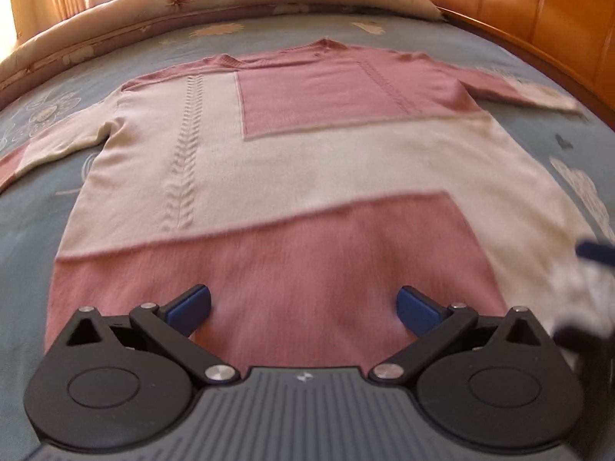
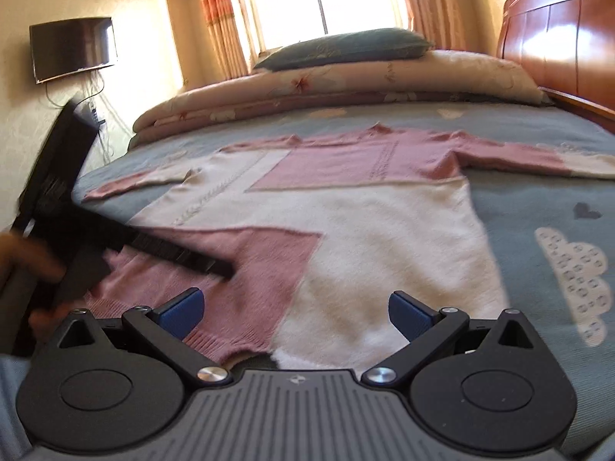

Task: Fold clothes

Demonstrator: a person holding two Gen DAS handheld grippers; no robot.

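Observation:
A pink and cream block-patterned sweater (image 1: pixel 292 161) (image 2: pixel 346 223) lies flat on the bed, neckline far, hem toward me, both sleeves spread outward. My left gripper (image 1: pixel 303 307) is open over the pink hem panel, blue pads wide apart with nothing between them. My right gripper (image 2: pixel 296 313) is also open, hovering over the hem where pink meets cream. In the right wrist view the left gripper's dark body (image 2: pixel 77 238) shows blurred at the left, over the hem's left part, with a person's hand (image 2: pixel 27 253) on it. The right gripper shows as a blur at the right edge of the left wrist view.
The bed has a blue-grey cover (image 2: pixel 546 199) with cloud and flower prints. A folded floral quilt (image 2: pixel 346 77) and dark pillow (image 2: pixel 342 48) lie at the far side. A wooden headboard (image 2: pixel 561 38) stands right; a wall screen (image 2: pixel 73 48) hangs left.

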